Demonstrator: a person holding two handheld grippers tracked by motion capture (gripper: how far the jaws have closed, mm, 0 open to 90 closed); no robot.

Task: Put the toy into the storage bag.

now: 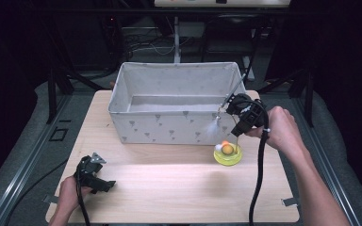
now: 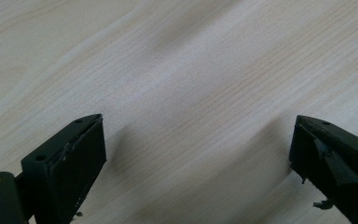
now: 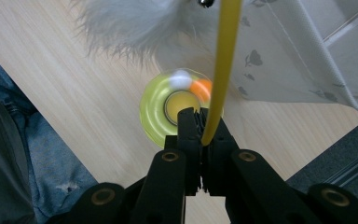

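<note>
A cat-teaser toy stands on the wooden table [image 1: 169, 188]. Its yellow-green disc base [image 1: 227, 155] carries a white and an orange ball and sits in front of the fabric box's right corner. My right gripper [image 1: 239, 131] hovers above the base, shut on the toy's thin yellow rod [image 3: 220, 70]. In the right gripper view the jaws [image 3: 204, 135] pinch that rod just over the disc base [image 3: 161, 109], and a white feather tuft [image 3: 130, 23] hangs beyond. My left gripper [image 1: 94, 176] rests near the table's front left, jaws wide apart [image 2: 196, 126] over bare wood.
A large pale fabric box [image 1: 176, 101] with a small print stands open at the back middle of the table. A silver rod [image 1: 234, 89] slants up past its right rim. The right gripper's cable [image 1: 259, 174] trails across the table's right side. Dark frame legs stand behind.
</note>
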